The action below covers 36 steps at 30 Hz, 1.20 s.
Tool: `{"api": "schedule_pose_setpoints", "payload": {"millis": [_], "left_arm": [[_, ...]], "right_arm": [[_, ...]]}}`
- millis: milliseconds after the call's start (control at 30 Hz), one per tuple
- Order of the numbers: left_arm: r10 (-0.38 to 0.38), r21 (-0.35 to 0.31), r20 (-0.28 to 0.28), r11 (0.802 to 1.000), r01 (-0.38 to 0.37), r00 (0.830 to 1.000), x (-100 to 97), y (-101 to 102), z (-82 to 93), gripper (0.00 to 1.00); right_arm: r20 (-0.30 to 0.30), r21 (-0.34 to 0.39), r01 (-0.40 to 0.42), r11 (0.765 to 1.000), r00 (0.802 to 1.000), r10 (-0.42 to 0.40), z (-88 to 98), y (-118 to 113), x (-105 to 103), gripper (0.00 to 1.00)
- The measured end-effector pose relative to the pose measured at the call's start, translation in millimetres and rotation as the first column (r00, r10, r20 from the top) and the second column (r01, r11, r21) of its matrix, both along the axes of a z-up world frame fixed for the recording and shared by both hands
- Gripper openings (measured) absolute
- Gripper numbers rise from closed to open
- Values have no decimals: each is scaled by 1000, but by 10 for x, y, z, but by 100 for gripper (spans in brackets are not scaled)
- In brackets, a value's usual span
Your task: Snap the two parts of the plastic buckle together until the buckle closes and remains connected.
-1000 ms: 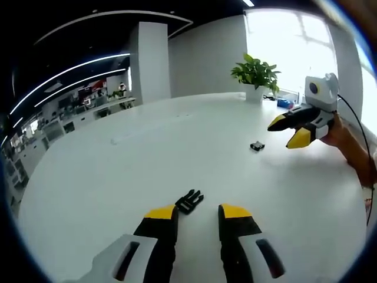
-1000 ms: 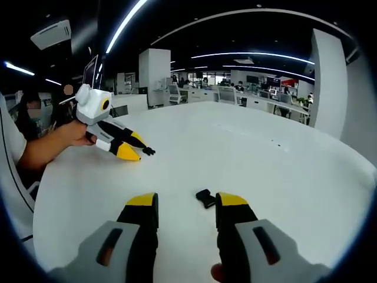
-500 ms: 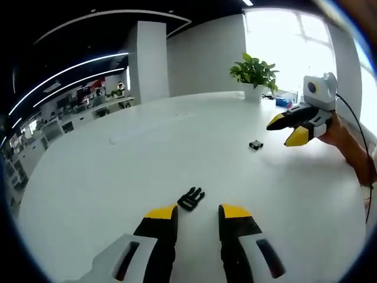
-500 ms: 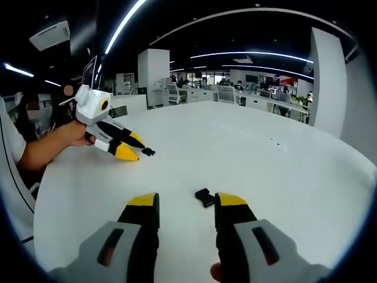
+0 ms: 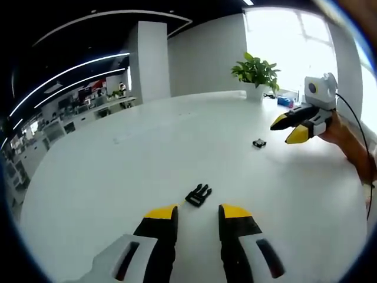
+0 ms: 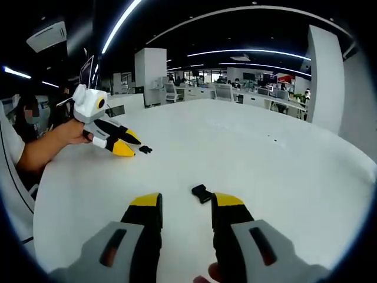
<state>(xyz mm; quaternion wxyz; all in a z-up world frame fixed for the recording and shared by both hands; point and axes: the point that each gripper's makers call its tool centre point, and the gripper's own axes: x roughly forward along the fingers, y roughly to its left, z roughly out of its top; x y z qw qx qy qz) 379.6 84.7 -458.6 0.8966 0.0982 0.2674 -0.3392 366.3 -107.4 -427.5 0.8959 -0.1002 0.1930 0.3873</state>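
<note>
Black plastic buckle halves lay well apart on the white round table (image 5: 118,177), pronged piece (image 5: 199,194) before the left gripper (image 5: 198,213), socket piece (image 6: 201,193) before the right gripper (image 6: 185,203), both jaws wide and empty, nothing yet joined.

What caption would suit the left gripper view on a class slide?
Open left gripper just short of a black buckle half on a white table; the right gripper hovers near the other half.

Left gripper (image 5: 197,212) held low, its yellow-tipped jaws parted and holding nothing. Right gripper (image 6: 182,203) likewise spread wide and unloaded. Each appears in the other's view, gripped by a hand (image 6: 73,132) on a bare forearm (image 6: 35,150), jaws apart, angled downward.
</note>
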Motion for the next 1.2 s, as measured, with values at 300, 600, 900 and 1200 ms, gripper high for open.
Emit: {"api": "schedule_pose_setpoints", "payload": {"millis": [300,600,900,1200], "left_arm": [[-58,23,11,998,58,998,72,55,6,27],[-124,41,22,992,123,992,44,27,7,25],[-175,51,30,984,173,984,47,3,5,24],[-217,28,11,976,217,976,69,1,0,24]], "right_arm": [[-4,-9,9,1000,1000,-9,3,-44,-1,32],[-38,86,-5,996,999,8,196,-71,-52,30],[-1,19,-15,1000,1000,15,305,-138,-12,29],[-29,-59,-74,996,997,73,191,-97,-33,30]]}}
